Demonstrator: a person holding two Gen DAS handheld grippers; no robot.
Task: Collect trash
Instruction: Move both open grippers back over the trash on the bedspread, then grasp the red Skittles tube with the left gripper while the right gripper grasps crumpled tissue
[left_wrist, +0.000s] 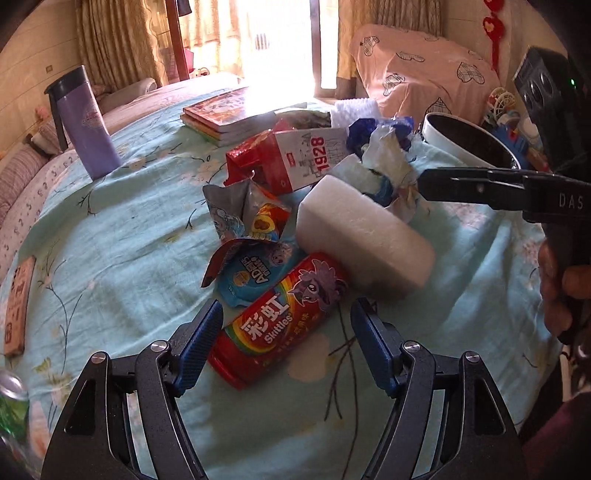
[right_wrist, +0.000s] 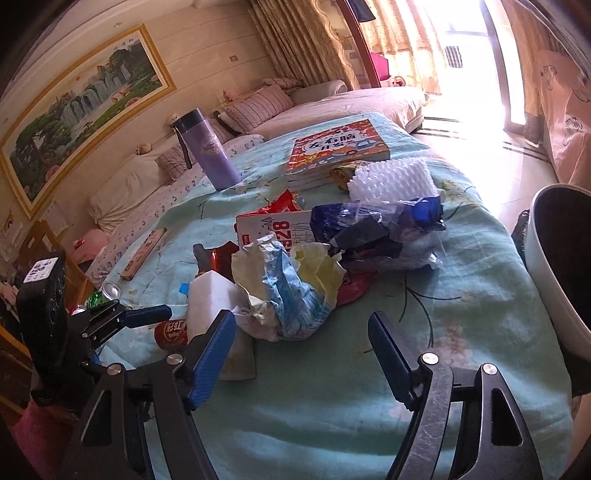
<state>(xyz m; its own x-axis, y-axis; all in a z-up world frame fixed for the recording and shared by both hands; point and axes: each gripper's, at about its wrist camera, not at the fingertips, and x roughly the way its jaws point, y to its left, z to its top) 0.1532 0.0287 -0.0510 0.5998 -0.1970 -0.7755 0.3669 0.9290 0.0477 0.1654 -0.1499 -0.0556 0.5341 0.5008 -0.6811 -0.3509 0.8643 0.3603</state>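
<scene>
Left tool stands open, empty, straddling the Skittles can lying on the table. Right tool open, empty, before the crumpled wrapper. Can likely light, rigid, prone to roll: grip mid-body.

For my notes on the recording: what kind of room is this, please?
Probably a living room in a home. A long sofa with striped cushions runs along the wall, a framed landscape painting hangs above it, and curtains frame a bright balcony door.
</scene>
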